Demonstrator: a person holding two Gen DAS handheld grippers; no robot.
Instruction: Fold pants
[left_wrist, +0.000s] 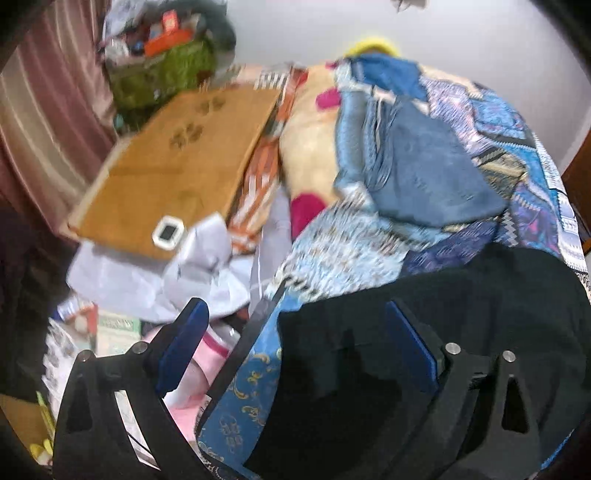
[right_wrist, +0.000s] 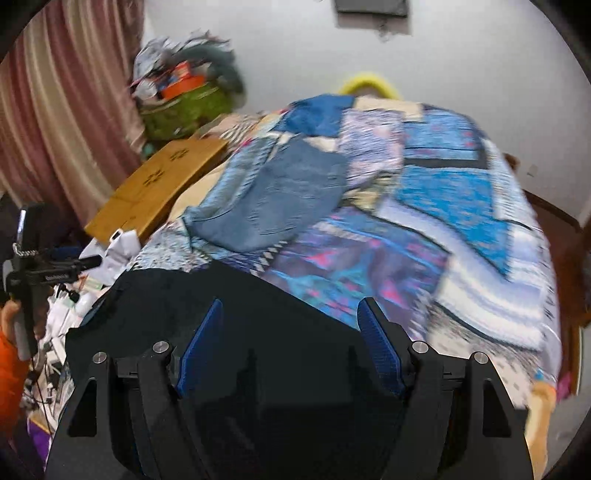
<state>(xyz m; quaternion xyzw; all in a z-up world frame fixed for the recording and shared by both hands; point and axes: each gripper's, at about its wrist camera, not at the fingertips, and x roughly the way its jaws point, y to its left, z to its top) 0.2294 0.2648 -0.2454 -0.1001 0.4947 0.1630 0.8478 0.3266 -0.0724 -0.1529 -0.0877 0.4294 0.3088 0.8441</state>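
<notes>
Both wrist views look steeply down from close above the bed's near edge toward twelve o'clock (both blurred), sharing the patchwork quilt (right_wrist: 424, 206), folded jeans (left_wrist: 424, 166) and brown board (left_wrist: 173, 158).

Black pants (right_wrist: 229, 295) lie spread on the bed's near edge; folded blue jeans (right_wrist: 280, 199) lie farther back.

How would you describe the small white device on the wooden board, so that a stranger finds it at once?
Start at the bed with the blue patchwork quilt. Beside its left edge lies a flat wooden board printed with paw marks. On the board's near corner sits the small white device: a rounded white frame around a dark screen, the only white, hard item on the brown board.
</notes>
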